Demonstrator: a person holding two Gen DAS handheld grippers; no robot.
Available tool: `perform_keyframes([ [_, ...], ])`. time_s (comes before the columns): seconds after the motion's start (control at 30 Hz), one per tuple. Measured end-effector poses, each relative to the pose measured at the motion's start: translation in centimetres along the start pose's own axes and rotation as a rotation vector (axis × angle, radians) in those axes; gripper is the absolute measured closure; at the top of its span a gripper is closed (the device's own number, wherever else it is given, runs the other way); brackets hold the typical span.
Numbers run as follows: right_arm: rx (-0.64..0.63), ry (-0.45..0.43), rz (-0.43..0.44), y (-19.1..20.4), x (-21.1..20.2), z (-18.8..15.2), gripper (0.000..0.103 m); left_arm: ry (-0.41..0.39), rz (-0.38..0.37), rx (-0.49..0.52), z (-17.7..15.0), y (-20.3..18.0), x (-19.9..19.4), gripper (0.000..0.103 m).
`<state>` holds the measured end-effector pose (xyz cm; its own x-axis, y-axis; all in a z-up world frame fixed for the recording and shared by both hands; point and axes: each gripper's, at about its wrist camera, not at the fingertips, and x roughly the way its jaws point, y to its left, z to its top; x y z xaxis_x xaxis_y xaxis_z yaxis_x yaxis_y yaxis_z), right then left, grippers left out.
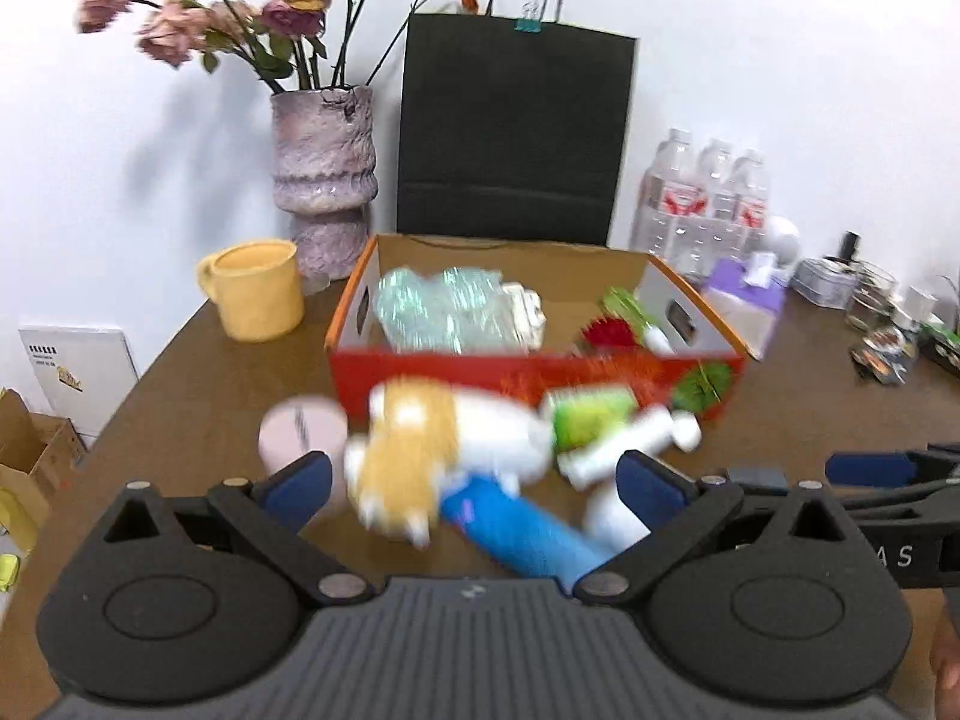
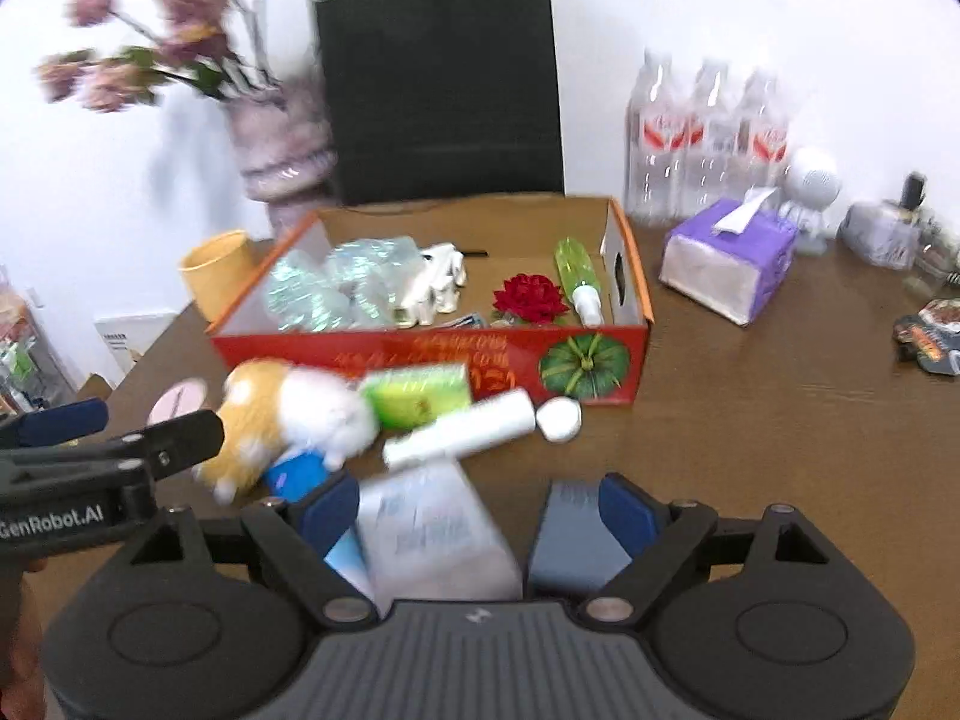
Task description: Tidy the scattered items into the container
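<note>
Left gripper (image 1: 474,480): jaws spread wide, holding nothing; a plush toy (image 1: 432,450) and a blue tube (image 1: 522,534) lie between and just beyond its pads.
Right gripper (image 2: 474,510): jaws spread wide, holding nothing; a pale box-shaped packet (image 2: 432,534) sits between its pads, a dark flat block (image 2: 570,546) by the right pad.
Key relation: the plush toy lies straight ahead of the left gripper, its long axis running from near left to far right, across the jaw opening at a slant. The left gripper is nearer to it.
Container: a red cardboard box (image 2: 384,351) stands just beyond the pile, open at the top, its long side facing the grippers.
Already in the box: crumpled clear plastic (image 2: 342,288), a red flower (image 2: 531,297), a green spray bottle (image 2: 576,276).
Not yet in the box: plush toy, blue tube, a green packet (image 2: 420,399), a white cylinder (image 2: 462,432), a white round lid (image 2: 558,419), a pink disc (image 2: 177,399).
Surface: a brown wooden table (image 2: 780,438).
Room: white wall behind; a vase of flowers (image 1: 324,174), a yellow mug (image 1: 255,291), a black paper bag (image 1: 510,126), water bottles (image 1: 702,198) and a purple tissue box (image 2: 726,261) stand around the box.
Sharpness: both views are blurred, so fine detail is unclear.
</note>
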<state>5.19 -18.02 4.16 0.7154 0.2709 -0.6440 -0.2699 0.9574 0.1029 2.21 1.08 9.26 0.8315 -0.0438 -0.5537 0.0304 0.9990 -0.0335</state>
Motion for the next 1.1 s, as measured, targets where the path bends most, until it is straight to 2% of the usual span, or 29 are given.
perform_keyframes([
  [0.13,-0.055,-0.056,0.003,0.8,-2.4,-4.9,0.014,-0.015,0.011,0.048,-5.3,-0.4,-2.1,0.0],
  [0.23,-0.11,-0.025,-0.018,0.9,-1.9,-8.2,0.014,0.008,-0.004,0.025,-8.0,0.0,-2.0,0.0],
  [0.33,-0.067,0.021,0.03,0.5,-1.2,-9.7,0.014,0.049,-0.01,-0.016,-8.8,0.6,-1.0,0.0],
  [0.47,-0.076,-0.003,0.027,0.6,-1.0,-10.2,0.011,0.077,0.026,-0.001,-9.4,0.4,-0.1,0.0],
  [0.63,-0.062,-0.012,-0.019,0.6,-0.6,-10.8,0.0,0.102,0.032,0.041,-10.2,-0.1,0.5,0.0],
  [0.77,-0.052,-0.011,-0.031,0.3,-0.4,-10.7,0.0,0.096,0.049,0.088,-10.5,-0.8,0.6,0.0],
  [0.93,-0.04,-0.011,-0.048,0.2,-0.3,-10.7,0.0,0.113,0.012,0.05,-10.4,-0.1,0.7,0.0],
  [1.1,-0.033,-0.012,-0.058,0.1,-0.2,-10.5,0.0,0.115,0.011,0.055,-10.4,-0.2,0.8,0.0],
])
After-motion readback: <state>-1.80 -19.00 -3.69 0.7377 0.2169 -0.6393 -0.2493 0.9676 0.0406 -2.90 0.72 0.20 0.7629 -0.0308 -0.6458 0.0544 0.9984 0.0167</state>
